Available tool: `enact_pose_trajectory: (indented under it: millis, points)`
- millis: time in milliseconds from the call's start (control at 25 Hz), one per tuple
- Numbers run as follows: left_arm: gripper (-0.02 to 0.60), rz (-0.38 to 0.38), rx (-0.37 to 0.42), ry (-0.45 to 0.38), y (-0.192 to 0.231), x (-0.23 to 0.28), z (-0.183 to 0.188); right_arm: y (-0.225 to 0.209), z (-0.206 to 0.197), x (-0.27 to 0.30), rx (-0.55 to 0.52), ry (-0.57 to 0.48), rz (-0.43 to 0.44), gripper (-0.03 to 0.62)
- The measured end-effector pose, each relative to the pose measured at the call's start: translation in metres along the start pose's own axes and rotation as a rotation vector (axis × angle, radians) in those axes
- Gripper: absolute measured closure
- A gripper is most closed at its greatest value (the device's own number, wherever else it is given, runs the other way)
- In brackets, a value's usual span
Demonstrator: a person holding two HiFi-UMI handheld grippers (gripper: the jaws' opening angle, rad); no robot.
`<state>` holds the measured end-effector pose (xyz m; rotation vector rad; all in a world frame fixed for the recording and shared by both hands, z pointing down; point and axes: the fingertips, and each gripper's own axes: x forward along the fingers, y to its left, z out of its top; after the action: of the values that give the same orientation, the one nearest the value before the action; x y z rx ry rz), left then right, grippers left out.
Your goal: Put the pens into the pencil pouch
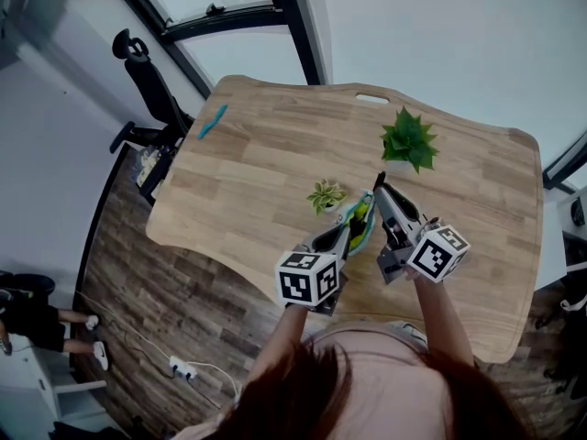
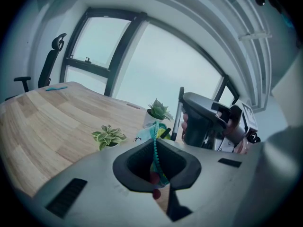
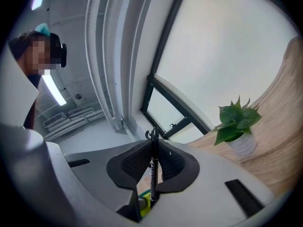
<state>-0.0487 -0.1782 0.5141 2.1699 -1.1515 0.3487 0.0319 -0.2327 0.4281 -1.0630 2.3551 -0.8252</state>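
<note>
Hair of the person (image 1: 348,392) filled the near edge of the head view. Far left on the desk (image 1: 257,181) lay a teal pen (image 1: 213,121), well apart from everything else. Nearer the middle, the left gripper (image 1: 345,235) was pinched on the teal zipper edge of the pencil pouch (image 1: 359,218), which hung just beside a small variegated plant (image 1: 326,193). Right of the pouch, the right gripper (image 1: 382,191) was clamped on a black pen (image 3: 153,169) that stood up out of its jaws, close to the pouch. A larger green plant (image 1: 408,138) stood beyond.
</note>
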Motion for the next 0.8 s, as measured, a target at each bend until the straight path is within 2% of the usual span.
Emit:
enact_pose_trajectory:
  millis: [360,800]
  points:
    - [0.571,0.000,-0.005,-0.001,0.000,0.000,-0.001,-0.003,-0.033,0.000,-0.093,0.111,-0.022,0.556]
    - [0.571,0.004,-0.008,-0.006,0.000,0.000,0.000,0.009,-0.056,0.001,-0.323,0.223,-0.003,0.556]
